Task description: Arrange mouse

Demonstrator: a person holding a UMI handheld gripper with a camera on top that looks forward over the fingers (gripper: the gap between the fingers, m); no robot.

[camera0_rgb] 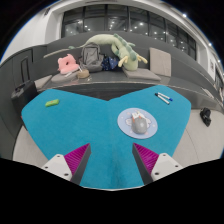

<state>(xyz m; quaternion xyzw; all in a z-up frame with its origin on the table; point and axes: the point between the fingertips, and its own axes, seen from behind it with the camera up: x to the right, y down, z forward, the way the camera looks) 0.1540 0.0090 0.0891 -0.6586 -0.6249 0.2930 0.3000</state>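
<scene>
While gripper (110, 158) gapes, mouse (139, 123) lies just ahead, rt.

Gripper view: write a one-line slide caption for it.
Open gripper hovers over a teal table, with a grey mouse on a round white pad just ahead of its fingers.

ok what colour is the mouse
Grey or silver mouse on a round white pad; gripper view shows it.

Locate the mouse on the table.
In the gripper view the mouse sits on a round white pad on the teal table, just beyond the open right finger.
</scene>
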